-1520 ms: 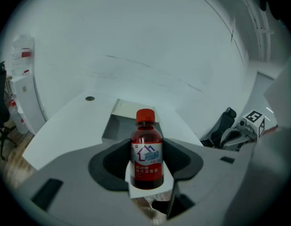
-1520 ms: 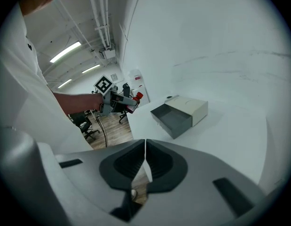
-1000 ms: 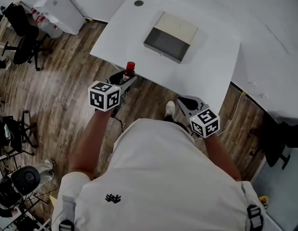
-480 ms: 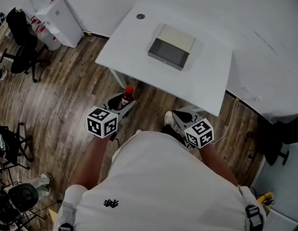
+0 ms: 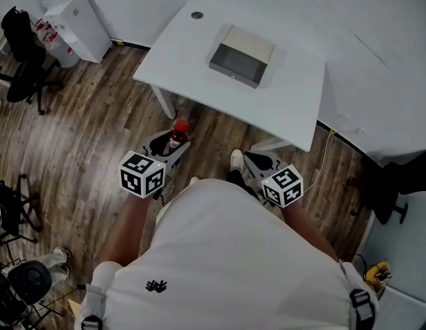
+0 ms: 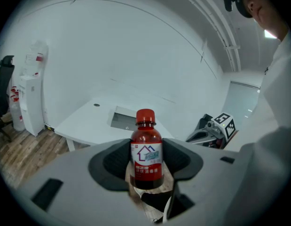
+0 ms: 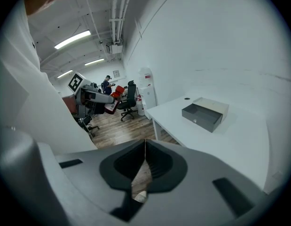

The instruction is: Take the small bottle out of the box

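Note:
A small red bottle (image 6: 146, 155) with a red cap and a white label stands upright between the jaws of my left gripper (image 6: 146, 161), which is shut on it. In the head view the small red bottle (image 5: 175, 135) and the left gripper (image 5: 168, 145) are over the wooden floor, short of the white table (image 5: 288, 91). The grey box (image 5: 241, 57) sits open on that table, far from both grippers. My right gripper (image 5: 259, 162) is shut with nothing in it, also over the floor. In the right gripper view its jaws meet at the tips (image 7: 144, 147).
A white cabinet (image 5: 80, 19) stands at the back left by black office chairs (image 5: 23, 43). A small round dark thing (image 5: 197, 15) lies on the table's far corner. The person's shoe (image 5: 236, 160) is between the grippers. A cable (image 5: 323, 160) hangs off the table's right side.
The person has stepped back from the table, so both grippers and the bottle are now farther from the box and over the floor. The left gripper's hold on the bottle is unchanged.

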`<state>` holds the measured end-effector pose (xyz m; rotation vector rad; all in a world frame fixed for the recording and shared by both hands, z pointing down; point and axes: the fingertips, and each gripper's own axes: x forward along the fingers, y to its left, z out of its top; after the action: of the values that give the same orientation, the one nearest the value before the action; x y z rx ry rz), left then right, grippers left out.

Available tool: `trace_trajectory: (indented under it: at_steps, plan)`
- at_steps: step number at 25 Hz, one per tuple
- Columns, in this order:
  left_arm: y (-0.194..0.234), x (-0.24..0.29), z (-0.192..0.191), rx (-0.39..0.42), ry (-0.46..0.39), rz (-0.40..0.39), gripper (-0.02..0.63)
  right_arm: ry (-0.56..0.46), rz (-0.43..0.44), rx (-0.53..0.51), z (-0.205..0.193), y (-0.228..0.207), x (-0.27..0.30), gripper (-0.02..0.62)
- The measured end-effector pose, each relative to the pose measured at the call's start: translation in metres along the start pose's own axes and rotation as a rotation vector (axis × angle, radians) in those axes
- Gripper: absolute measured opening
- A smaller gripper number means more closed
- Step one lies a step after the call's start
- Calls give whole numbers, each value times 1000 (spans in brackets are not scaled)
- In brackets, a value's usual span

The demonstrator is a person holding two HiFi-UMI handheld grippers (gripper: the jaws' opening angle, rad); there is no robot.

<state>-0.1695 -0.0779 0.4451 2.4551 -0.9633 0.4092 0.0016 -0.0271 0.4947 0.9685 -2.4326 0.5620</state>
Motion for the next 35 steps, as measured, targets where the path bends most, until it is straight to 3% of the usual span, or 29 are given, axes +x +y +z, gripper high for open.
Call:
trace_trajectory:
  at_steps: [35]
  plan:
    - [-20, -4, -13, 0, 14, -30, 216, -39, -17, -3, 0, 9, -8, 6]
